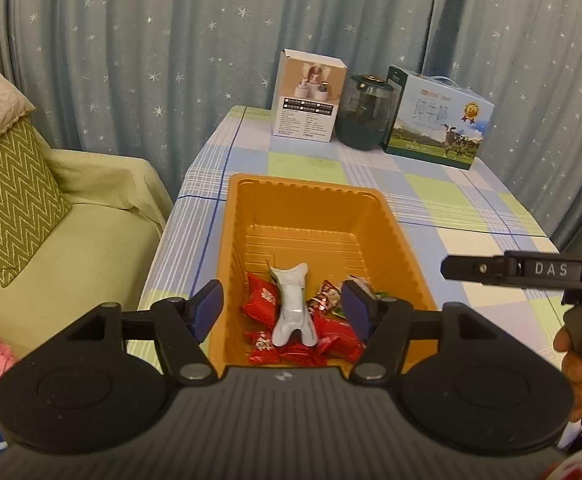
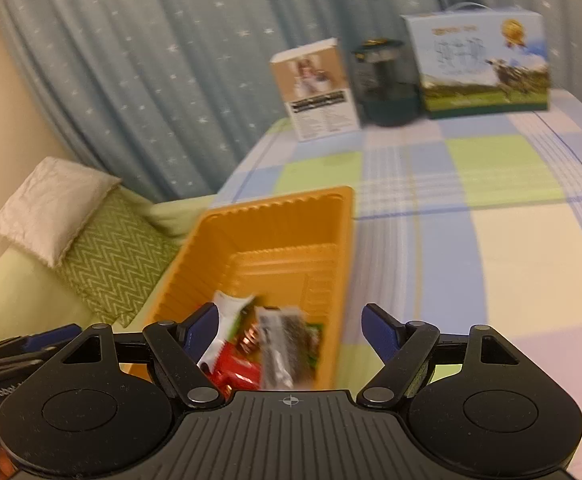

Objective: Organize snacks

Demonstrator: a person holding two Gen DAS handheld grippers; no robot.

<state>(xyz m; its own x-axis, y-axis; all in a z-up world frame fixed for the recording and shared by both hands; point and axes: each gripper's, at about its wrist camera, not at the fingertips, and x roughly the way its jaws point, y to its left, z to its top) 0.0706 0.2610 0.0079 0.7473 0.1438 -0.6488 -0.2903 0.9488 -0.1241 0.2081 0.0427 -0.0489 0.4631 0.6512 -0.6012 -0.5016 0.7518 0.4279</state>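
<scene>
While both grippers, left (image 1: 282,308) and right (image 2: 287,330), stand released w/ nothing held, white pack (image 1: 291,304) lies lengthwise in tray (image 1: 251,200), just below left fingers.

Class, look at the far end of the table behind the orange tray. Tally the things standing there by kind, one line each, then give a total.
Boxes: 2 (white box, milk box)
Dark jars: 1 (jar)
Total: 3
</scene>
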